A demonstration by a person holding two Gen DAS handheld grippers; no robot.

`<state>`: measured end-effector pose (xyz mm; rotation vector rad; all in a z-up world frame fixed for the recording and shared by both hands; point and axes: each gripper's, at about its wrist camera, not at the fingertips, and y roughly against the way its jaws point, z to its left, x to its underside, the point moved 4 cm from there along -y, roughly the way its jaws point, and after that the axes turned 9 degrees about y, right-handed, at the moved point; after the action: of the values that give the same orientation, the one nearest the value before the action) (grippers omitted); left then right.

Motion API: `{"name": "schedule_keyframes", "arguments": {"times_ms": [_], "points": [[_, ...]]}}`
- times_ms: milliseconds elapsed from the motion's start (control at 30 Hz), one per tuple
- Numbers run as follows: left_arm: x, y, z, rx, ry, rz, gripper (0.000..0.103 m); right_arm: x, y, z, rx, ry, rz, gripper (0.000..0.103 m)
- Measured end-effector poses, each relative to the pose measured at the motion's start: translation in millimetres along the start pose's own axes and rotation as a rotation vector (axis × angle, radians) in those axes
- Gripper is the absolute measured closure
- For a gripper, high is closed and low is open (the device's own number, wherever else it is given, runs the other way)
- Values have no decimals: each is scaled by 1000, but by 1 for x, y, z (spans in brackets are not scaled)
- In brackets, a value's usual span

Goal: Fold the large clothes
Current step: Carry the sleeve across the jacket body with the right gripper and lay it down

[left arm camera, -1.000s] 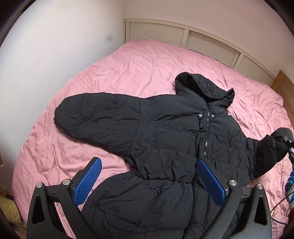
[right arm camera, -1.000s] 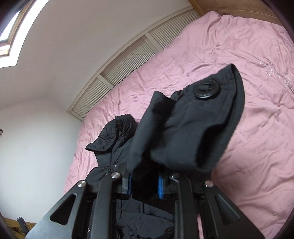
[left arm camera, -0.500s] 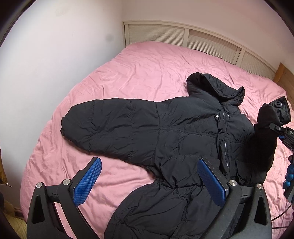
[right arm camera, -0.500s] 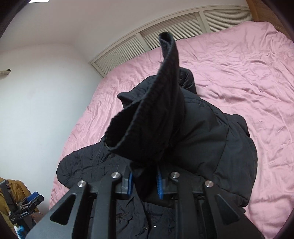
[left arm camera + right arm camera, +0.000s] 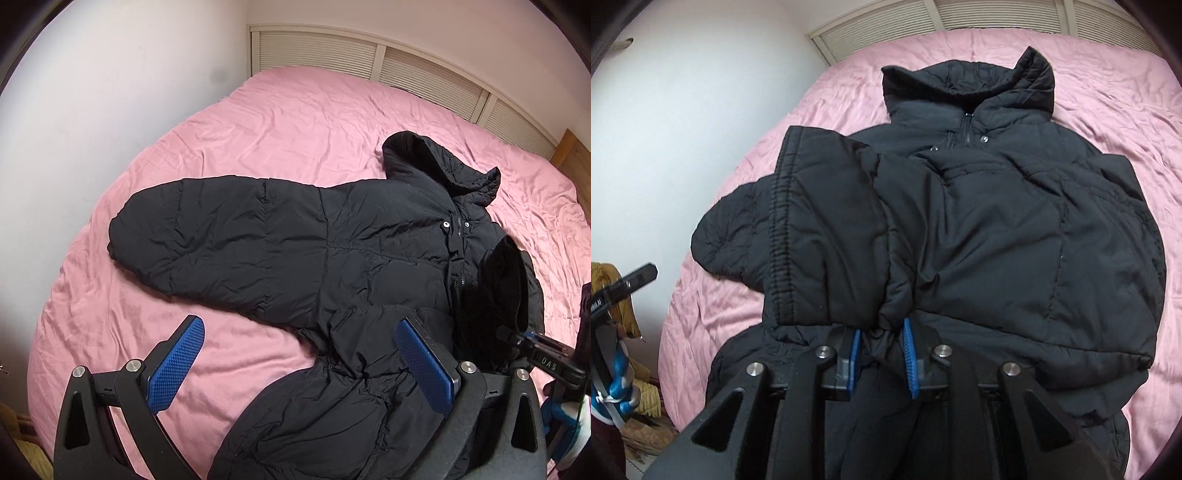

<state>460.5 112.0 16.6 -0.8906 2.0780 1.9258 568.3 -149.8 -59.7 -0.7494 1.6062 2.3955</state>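
While R gripper (image 5: 881,341) pinches jacket (image 5: 332,258) sleeve cuff (image 5: 820,229) | L gripper (image 5: 303,354) jaws wide, empty | pink bed (image 5: 295,118)

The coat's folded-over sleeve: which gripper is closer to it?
Right. The right gripper is shut on the sleeve's cuff, holding it over the coat front. The left gripper is open above the coat's lower part, touching nothing.
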Motion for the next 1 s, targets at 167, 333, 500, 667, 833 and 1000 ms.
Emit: {"name": "schedule_keyframes", "arguments": {"times_ms": [167, 333, 500, 667, 833, 1000], "points": [[4, -7, -15, -2, -19, 3, 1, 35, -16, 18, 15, 105, 93, 83], [8, -16, -33, 8, -35, 17, 1, 58, -37, 12, 39, 151, 155, 83], [15, -21, -50, 8, -46, 29, 1, 76, -32, -1, 69, 185, 186, 83], [23, -27, -72, 24, -60, 35, 1, 89, -32, -8, 46, 154, 195, 83], [25, -32, -101, 40, -91, 26, 1, 86, -4, -10, 31, 157, 123, 83], [27, -51, -141, 41, -147, 9, 1, 61, 39, -33, 102, 167, 25, 83]]}}
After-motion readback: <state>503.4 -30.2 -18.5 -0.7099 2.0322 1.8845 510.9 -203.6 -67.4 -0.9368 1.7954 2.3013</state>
